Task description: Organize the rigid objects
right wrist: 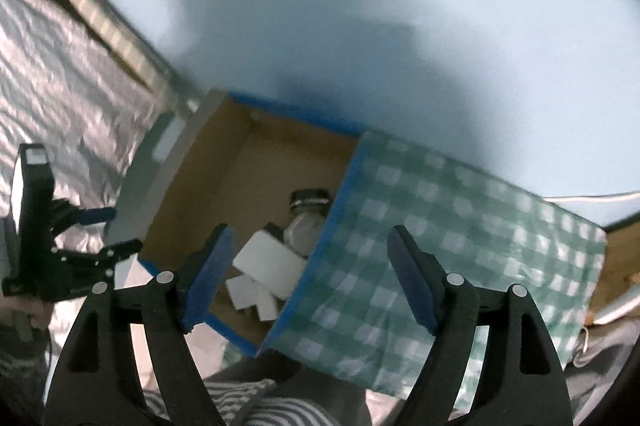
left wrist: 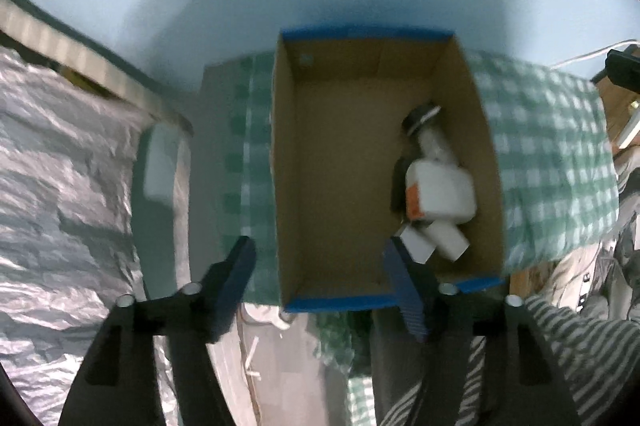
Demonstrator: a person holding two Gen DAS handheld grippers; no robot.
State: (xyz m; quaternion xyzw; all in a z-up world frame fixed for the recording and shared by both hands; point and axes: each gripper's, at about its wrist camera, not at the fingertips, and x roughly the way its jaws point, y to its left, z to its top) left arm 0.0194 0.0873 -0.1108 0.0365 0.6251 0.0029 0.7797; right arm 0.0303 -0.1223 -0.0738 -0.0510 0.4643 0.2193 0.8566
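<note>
1. the left gripper (left wrist: 320, 258) hangs above the near end of the cardboard box (left wrist: 288, 166), fingers spread wide with nothing between them; the white items lie inside the box just beyond its right finger (left wrist: 404, 278), not touching it.
2. the right gripper (right wrist: 310, 266) is also spread and empty; the same pile shows in the gap between its fingers, lower down in the box (right wrist: 188, 194).
3. the box is plain brown card with blue-taped rims, rectangular and open-topped; a green-and-white checked cloth (left wrist: 552, 154) drapes beside it, and crinkled silver foil (left wrist: 60, 186) lies to the left.
4. in the box's right half: a blocky white container (left wrist: 440, 190) with an orange patch, a white bottle with a dark cap (left wrist: 422, 118), and small white pieces (left wrist: 436, 244) under the block. its left half is bare card.
5. from the right wrist the left gripper (right wrist: 116, 230) shows by the box's left side.
</note>
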